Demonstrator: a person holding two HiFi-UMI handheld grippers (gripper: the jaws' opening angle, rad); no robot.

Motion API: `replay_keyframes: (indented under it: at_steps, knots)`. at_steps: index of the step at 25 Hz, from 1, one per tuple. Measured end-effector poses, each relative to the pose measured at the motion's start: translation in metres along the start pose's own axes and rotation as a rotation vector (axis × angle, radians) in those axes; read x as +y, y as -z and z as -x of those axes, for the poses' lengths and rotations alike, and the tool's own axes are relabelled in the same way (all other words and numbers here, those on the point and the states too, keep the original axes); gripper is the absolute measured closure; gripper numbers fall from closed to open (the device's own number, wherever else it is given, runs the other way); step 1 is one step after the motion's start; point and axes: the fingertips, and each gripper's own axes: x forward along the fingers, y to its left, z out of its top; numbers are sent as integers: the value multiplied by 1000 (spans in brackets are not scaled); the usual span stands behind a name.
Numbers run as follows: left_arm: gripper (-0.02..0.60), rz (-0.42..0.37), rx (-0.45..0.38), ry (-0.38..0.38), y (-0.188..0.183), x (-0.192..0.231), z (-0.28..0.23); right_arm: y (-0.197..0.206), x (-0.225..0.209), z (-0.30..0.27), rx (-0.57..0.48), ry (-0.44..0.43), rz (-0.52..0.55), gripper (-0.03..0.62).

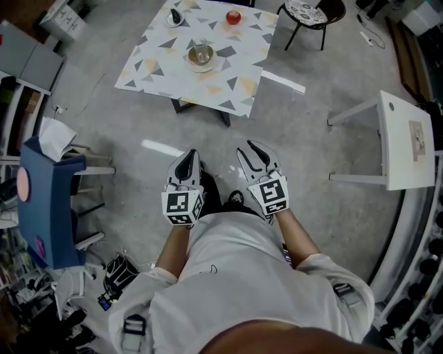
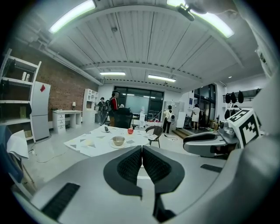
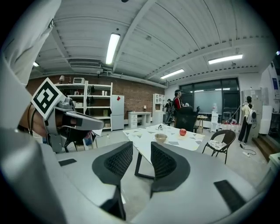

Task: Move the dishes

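A bowl sits on a plate in the middle of a table with a triangle-patterned cloth, far ahead of me. A red apple and a small dish holding a dark object lie at the table's far side. The left gripper view shows the bowl and apple; the right gripper view shows the bowl and apple. My left gripper is shut and holds nothing. My right gripper is open and holds nothing. Both hang close to my body, well short of the table.
A dark round chair stands beyond the table's right corner. A white side table is to my right. A blue seat with white paper on it is at my left. Several people stand far off by the windows.
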Motion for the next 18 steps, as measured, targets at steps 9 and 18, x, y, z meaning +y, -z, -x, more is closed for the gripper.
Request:
replay_keyframes:
  at_steps: [9,18]
  knots:
    - [560,7,10,64,-24,80,-76,-27,-21,-93,38,46,1,476]
    - [560,3,9,157,-60,171,-136,-68,-23,-183,57,98,-28,449]
